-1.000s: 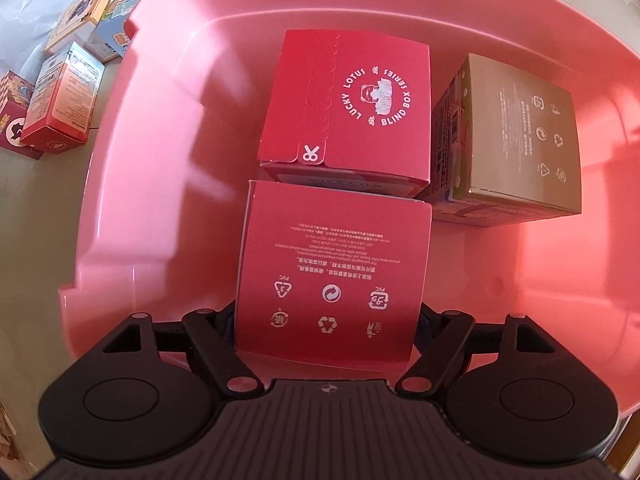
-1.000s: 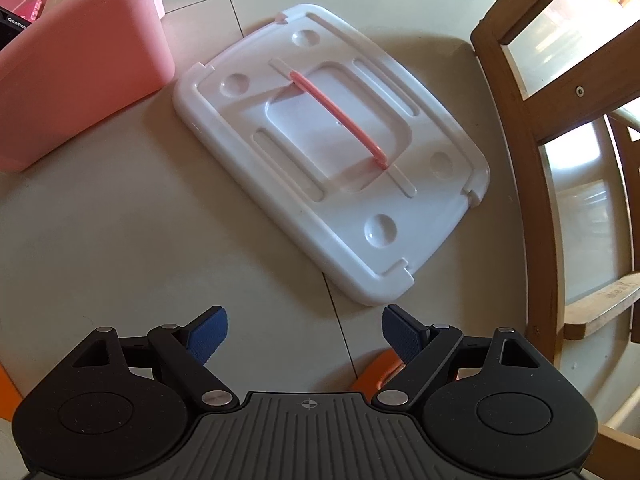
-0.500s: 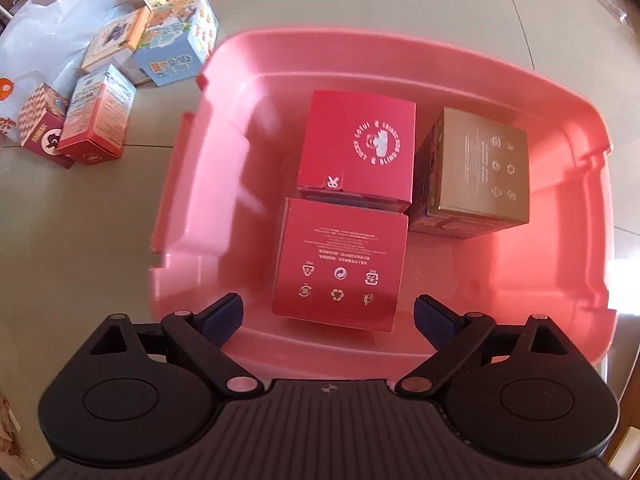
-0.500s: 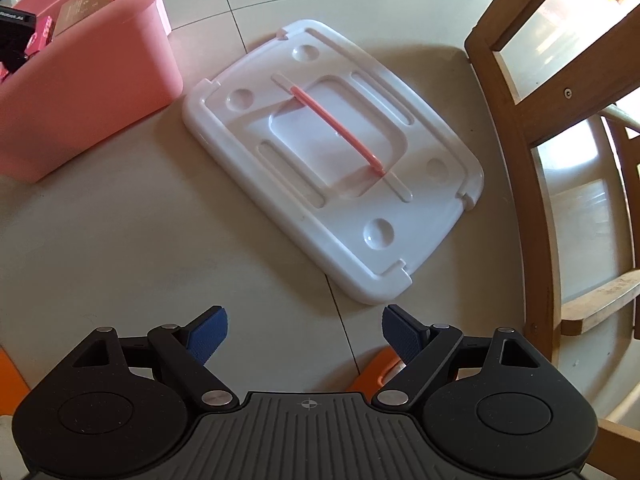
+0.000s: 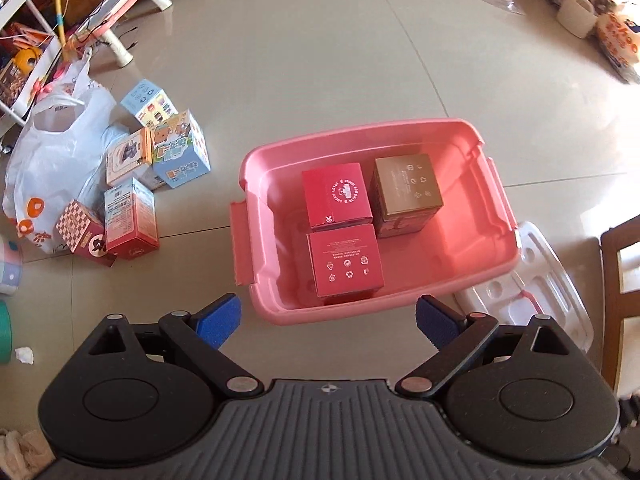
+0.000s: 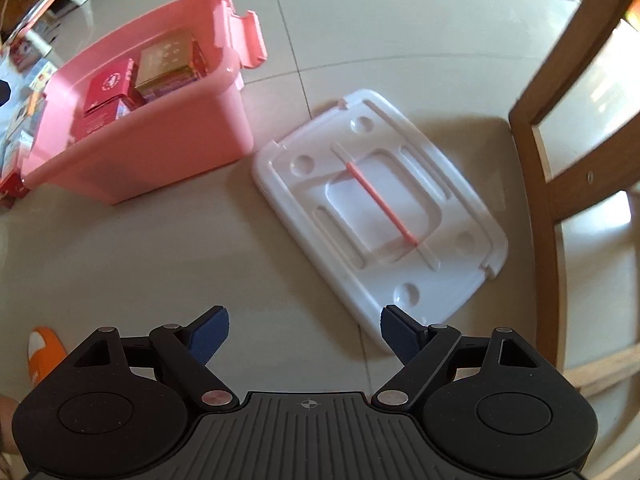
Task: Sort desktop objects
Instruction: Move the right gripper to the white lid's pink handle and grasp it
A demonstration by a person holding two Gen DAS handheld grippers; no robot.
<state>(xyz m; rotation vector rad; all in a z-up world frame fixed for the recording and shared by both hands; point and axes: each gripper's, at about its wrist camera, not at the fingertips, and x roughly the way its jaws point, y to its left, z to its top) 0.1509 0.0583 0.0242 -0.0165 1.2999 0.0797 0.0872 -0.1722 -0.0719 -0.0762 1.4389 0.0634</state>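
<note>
Left gripper (image 5: 328,322): jaws spread wide, nothing between them, held above the floor just short of the near wall of the pink bin (image 5: 496,200). Right gripper (image 6: 304,330): jaws likewise wide apart and empty, poised over bare tile with the near corner of the white lid (image 6: 380,216) just beyond its right finger.

Bin contents: three boxes. A red box with recycling marks (image 5: 346,264) sits nearest; a red box with a round white logo (image 5: 336,194) stands directly behind it, touching; a gold-topped box (image 5: 408,186) sits to the right of the logo box, close against it. The right half of the bin floor is bare.

The lid lies flat on the tile just to the right of the bin, its pink handle strip (image 6: 382,204) facing up.

Left of the bin, well apart from it, a cluster of small cartons (image 5: 156,184) lies loose on the floor against a white plastic bag (image 5: 52,160). A wooden chair frame (image 6: 560,128) stands at the far right.
</note>
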